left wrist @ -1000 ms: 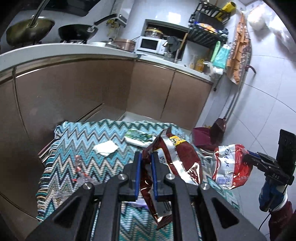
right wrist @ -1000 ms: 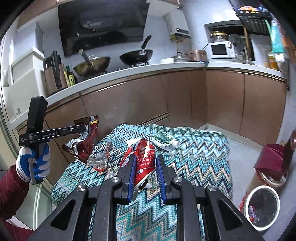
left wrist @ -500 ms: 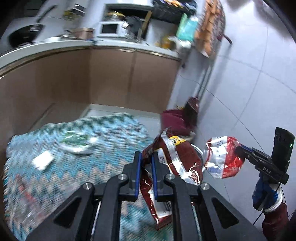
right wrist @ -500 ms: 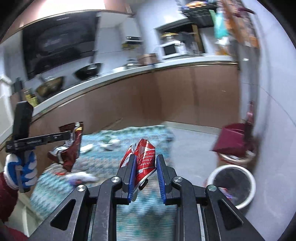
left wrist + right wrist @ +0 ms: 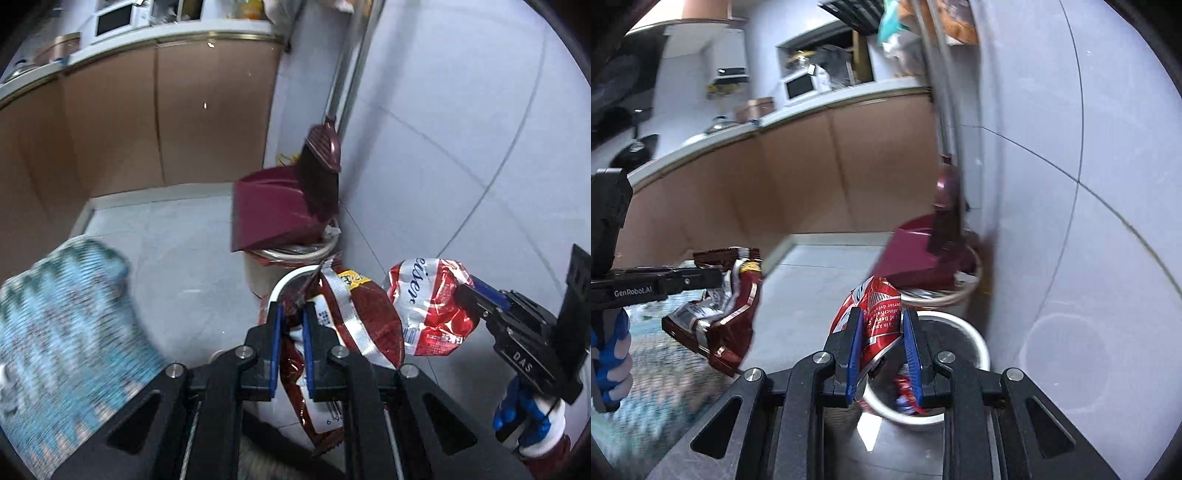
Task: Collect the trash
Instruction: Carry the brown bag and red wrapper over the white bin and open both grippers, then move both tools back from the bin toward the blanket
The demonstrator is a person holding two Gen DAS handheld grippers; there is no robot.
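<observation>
My left gripper [image 5: 292, 314] is shut on a dark red snack bag [image 5: 365, 325], which hangs in the air over the floor; it also shows in the right wrist view [image 5: 720, 317]. My right gripper [image 5: 881, 321] is shut on a crumpled red and white wrapper [image 5: 877, 306] and holds it above the white trash bin [image 5: 971, 343], which has red trash inside. The wrapper also shows in the left wrist view [image 5: 428, 306]. Part of the bin rim [image 5: 286, 282] shows behind the snack bag.
A maroon dustpan [image 5: 273, 214] and broom [image 5: 321, 162] rest on a second bin [image 5: 291, 258] against the tiled wall. The zigzag-patterned table [image 5: 66, 317] is at the left. Brown kitchen cabinets [image 5: 798, 177] run along the back.
Both grippers have swung right, away from the table and toward the bins by the wall, each still holding its wrapper. The right gripper has come over the white bin.
</observation>
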